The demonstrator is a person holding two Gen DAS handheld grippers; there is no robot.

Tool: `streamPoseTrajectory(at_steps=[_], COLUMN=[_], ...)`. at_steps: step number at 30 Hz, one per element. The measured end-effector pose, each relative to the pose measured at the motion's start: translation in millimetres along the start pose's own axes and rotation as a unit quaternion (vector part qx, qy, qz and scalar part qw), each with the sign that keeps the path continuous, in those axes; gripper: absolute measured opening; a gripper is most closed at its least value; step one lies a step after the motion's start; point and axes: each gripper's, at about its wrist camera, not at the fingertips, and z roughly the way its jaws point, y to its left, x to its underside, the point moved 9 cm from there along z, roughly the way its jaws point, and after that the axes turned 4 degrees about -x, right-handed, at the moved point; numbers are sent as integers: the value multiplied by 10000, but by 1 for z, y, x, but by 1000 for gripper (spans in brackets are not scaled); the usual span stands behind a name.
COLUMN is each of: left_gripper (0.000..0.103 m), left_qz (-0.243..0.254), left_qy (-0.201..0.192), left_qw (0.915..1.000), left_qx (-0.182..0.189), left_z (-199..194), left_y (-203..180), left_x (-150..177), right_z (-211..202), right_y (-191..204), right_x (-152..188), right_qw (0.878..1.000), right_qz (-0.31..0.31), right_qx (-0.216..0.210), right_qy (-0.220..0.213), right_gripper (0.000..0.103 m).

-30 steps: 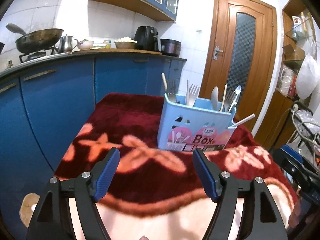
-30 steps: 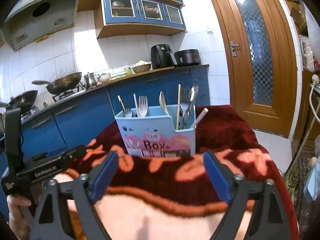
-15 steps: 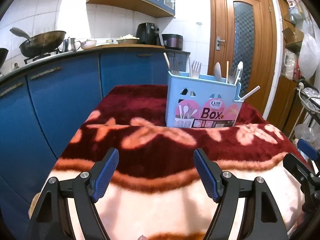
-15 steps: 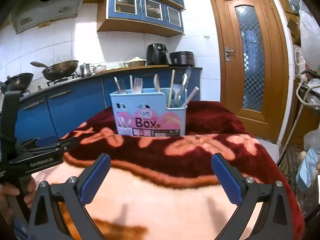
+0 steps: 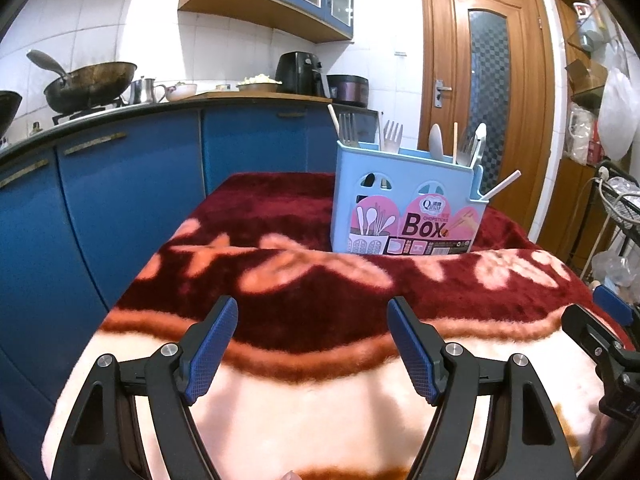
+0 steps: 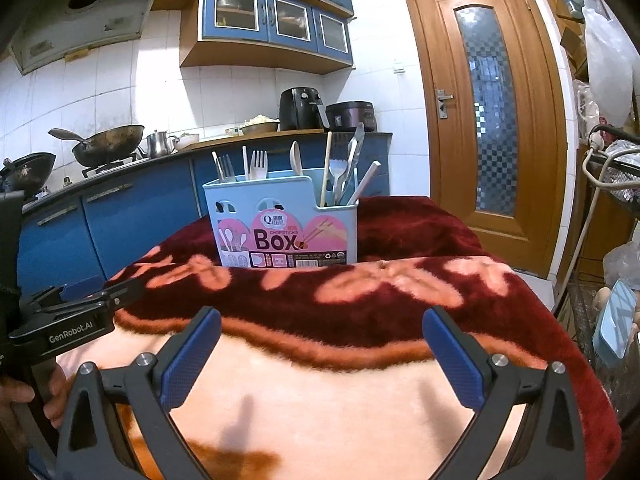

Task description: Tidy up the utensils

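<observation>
On the far half of the blanket-covered table (image 6: 400, 400) sits the box (image 6: 286, 224), a light blue utensil holder with a pink "Box" label facing both cameras. It stands upright with forks (image 6: 258, 164), a spoon (image 6: 295, 158), a chopstick (image 6: 327, 168) and what looks like tongs (image 6: 354, 152) poking out the top, and one white stick (image 5: 502, 186) leaning out of the small side pocket.

The left gripper (image 5: 312, 344) hangs over the near, cream part of the blanket with its blue pads spread wide and nothing between them. Same deal with the right gripper (image 6: 322, 354): wide open, empty, pointed at the box from well back. Neither one touches anything.

In the right view you can see the left tool's black body, marked "GenRobot.AI", at the left edge, with the hand (image 6: 24, 396) around its handle. Behind the table there's a blue counter (image 6: 120, 208), a wok (image 6: 108, 146) on the stove, and a wooden door (image 6: 488, 112) on the right.
</observation>
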Motion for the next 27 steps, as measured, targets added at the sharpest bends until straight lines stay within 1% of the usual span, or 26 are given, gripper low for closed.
streamPoseTrajectory(at_steps=[27], left_gripper=[78], left_qz=[-44], left_qy=[-22], left_qw=[10000], left_qx=[27], left_z=[-1], left_y=[-1], left_x=[0], right_z=[1], right_y=[0], right_x=[1], right_qw=[10000], right_qz=[29], right_qx=[-24], right_qy=[23], right_gripper=[103])
